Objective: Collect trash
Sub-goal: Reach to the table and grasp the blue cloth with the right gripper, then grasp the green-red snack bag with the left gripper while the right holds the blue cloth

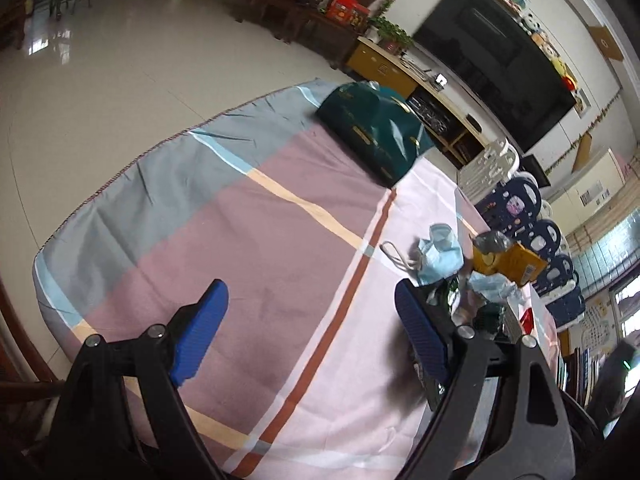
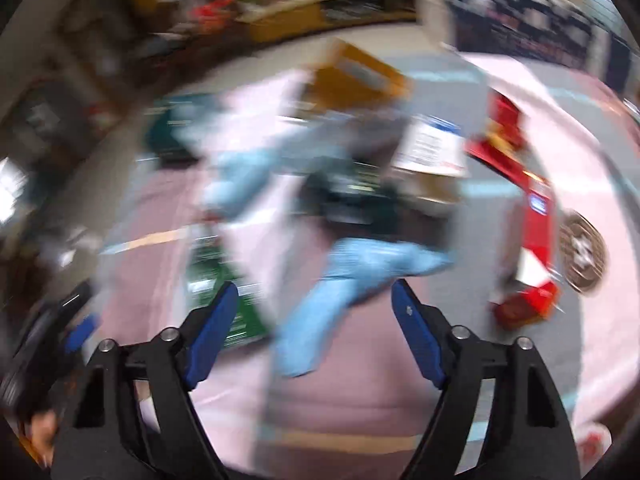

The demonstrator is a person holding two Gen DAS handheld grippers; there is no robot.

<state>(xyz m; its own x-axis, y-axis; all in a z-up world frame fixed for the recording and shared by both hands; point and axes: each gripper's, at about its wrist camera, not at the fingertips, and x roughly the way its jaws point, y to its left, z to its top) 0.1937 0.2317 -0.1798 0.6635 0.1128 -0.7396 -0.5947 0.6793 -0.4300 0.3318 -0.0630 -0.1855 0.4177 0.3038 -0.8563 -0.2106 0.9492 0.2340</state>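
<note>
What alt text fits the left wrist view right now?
The left gripper hovers open and empty over a striped tablecloth. Ahead to the right lies a trash pile: crumpled blue masks and a yellow box. A dark green bag sits farther back.

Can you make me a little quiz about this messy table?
1. True or false: the left gripper holds a mask.
2. What colour is the bag at the far end of the cloth? A red, B dark green, C white.
3. Fill in: the blue mask lies just ahead of the ____ gripper.

Key: 1 false, its fingers are open and hold nothing. 2 B. 3 right.
</note>
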